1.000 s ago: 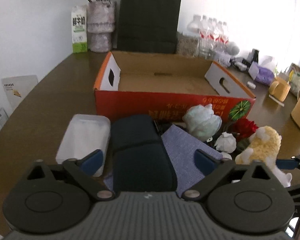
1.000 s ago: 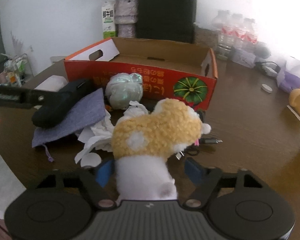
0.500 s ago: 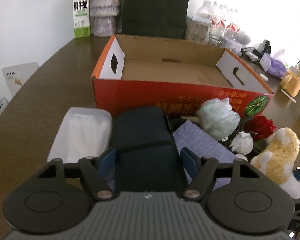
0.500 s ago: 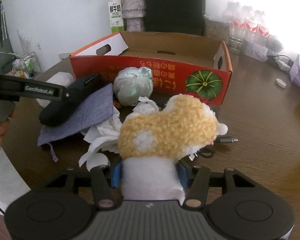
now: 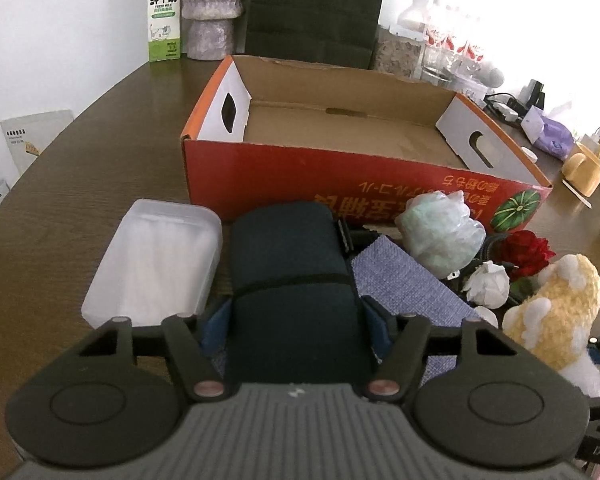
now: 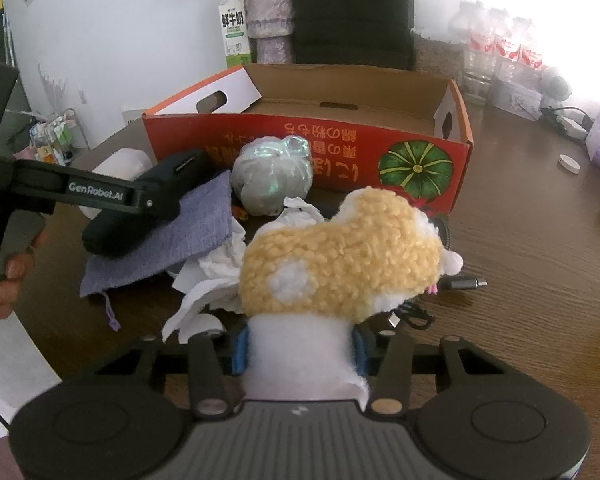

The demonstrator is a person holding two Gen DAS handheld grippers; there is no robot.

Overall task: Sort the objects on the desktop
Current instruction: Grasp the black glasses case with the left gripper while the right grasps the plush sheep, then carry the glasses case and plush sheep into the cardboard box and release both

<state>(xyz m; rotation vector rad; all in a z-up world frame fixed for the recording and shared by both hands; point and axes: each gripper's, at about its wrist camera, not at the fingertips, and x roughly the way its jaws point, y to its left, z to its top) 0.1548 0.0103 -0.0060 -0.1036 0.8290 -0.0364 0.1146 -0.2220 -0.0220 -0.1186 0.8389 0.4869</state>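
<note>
left claw point(image 5: 294, 320) is pinching the dark case point(image 5: 288, 276), right claw point(image 6: 300, 346) squeezes the plush toy point(image 6: 340, 264), cardboard box point(image 6: 312, 160) just behind.

Readable lettering on three things

The black arm of the left gripper point(image 6: 100, 196), off to the right gripper's left, carries white "GenRobot.AI". The green-and-white milk carton point(image 5: 163, 12), far ahead and left of the left gripper, reads "鲜牛奶" with small "FRESH MILK" under it. The red cardboard box point(image 6: 340, 156) straight ahead bears upside-down yellow East Asian lettering beside a green pumpkin picture; the characters are too distorted to read surely.
</note>
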